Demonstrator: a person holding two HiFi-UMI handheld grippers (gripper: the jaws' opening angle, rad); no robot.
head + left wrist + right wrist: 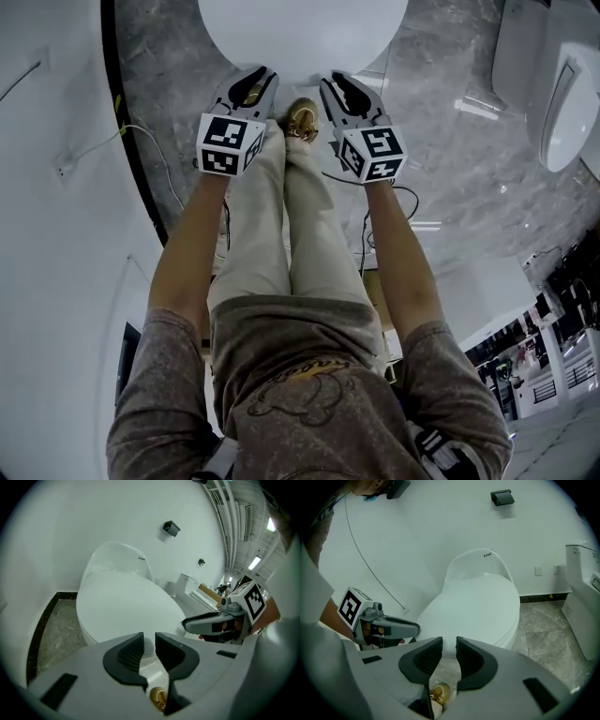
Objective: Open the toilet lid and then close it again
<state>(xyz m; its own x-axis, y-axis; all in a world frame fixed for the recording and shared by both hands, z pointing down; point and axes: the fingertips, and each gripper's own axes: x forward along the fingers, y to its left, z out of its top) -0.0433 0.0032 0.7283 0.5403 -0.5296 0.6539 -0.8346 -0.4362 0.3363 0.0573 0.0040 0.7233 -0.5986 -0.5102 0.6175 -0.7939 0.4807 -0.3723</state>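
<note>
Toilet lid [302,37]: lying shut over the bowl, just beyond both grippers. Its far end is running off the top edge of the head view, and it is covering the inside of the bowl, so any contents are not showing.

Left gripper [251,86]: pointing at the near edge of the lid, with its jaws standing a narrow gap apart and clasping nothing. Whether the tips are touching the lid is hard to make out.

Right gripper [345,94]: sitting beside the left one, likewise slightly parted and empty.

Gold shoe [302,120]: showing between the two grippers, partly hidden by the person's trouser legs.

Second toilet [562,103]: standing to the far right on the marbled floor [450,169], cut off by the frame.

Black box [502,497]: hanging on the wall above the lid.
</note>
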